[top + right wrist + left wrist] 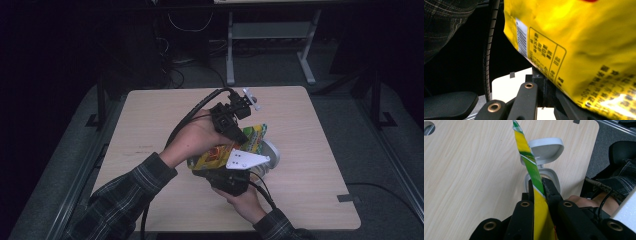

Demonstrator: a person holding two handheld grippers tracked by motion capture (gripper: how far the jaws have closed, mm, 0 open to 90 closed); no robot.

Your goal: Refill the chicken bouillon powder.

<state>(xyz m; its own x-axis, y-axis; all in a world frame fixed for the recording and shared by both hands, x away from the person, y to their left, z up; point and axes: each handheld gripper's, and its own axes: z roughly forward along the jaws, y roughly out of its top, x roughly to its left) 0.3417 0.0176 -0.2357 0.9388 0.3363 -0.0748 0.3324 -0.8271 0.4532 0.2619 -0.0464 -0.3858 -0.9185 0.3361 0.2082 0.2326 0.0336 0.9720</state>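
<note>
Your left gripper (243,136) and right gripper (235,172) both clamp a yellow-green snack bag (220,152) above the desk (310,165). From your left gripper (537,187), its edge rises between closed jaws, a grey lidded container (546,150) beyond. From your right, printed yellow foil sits above.

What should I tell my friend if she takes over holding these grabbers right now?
Left gripper: shut on the top edge of the yellow snack bag.
Right gripper: shut on the bag's lower end.
The bag is held up off the table, over a grey container whose lid stands open.
Done: bag picked up, container opened.
Left: probably open the bag or put it into the container. I cannot tell whether the bag is torn yet. Keep both grips firm.
</note>
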